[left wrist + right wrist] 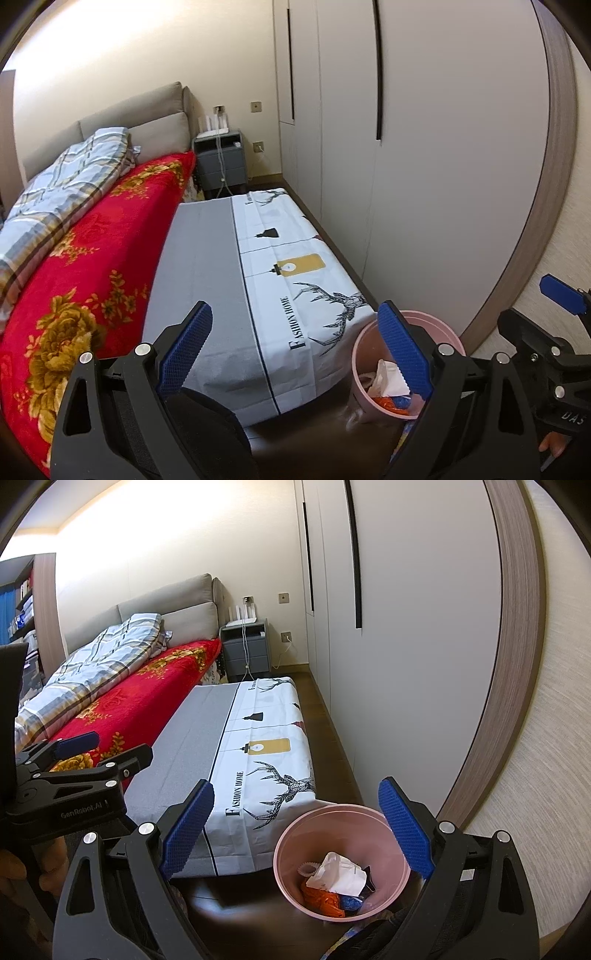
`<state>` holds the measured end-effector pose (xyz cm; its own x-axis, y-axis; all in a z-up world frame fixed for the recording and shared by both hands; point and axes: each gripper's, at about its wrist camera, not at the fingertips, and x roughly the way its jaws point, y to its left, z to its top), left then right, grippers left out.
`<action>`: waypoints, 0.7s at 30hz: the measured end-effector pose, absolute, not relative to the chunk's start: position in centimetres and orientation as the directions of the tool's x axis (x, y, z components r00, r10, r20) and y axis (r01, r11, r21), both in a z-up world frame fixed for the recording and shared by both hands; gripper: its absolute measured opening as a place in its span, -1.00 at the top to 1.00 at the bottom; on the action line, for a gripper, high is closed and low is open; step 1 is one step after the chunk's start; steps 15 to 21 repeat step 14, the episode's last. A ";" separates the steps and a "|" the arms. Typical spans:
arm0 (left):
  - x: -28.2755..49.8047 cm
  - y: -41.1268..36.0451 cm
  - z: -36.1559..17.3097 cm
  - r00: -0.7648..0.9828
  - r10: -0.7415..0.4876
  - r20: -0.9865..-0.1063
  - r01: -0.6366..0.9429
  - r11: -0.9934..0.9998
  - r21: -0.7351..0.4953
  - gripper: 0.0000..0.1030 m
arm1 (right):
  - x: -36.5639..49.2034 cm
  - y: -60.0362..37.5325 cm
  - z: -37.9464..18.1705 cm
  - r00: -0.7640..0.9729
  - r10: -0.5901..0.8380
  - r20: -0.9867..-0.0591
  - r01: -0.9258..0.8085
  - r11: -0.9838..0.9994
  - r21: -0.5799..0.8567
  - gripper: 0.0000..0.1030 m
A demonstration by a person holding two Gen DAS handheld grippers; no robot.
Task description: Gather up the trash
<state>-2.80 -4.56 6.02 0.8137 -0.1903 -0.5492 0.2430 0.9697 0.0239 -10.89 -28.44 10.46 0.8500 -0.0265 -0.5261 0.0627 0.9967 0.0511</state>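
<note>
Above the pink bin [341,864] of trash [338,880], my right gripper [295,834] and left gripper [295,354] gape wide, holding and touching nothing.

The blanket [140,698] is red with golden flowers; the quilt [92,661] above it is a blue, white and grey plaid. The low table's cloth [258,746] is grey on one side, white on the other with black deer and lettering (plus one mustard lantern). The bin [291,853] is pink, holding white paper [338,877] and orange and blue scraps. Gripper pads [190,829] are blue.
</note>
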 end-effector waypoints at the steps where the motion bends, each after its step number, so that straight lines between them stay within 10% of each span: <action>1: -2.8 -4.5 6.0 0.813 -0.191 -0.550 0.241 0.970 0.019 -0.72 | -10.9 -28.4 10.5 0.850 -0.026 -0.526 0.063 0.997 0.051 -0.73; 21: -2.7 -4.3 6.0 0.815 -0.179 -0.551 0.232 0.972 0.028 -0.72 | -10.8 -29.1 10.7 0.848 -0.024 -0.530 0.062 0.997 0.055 -0.73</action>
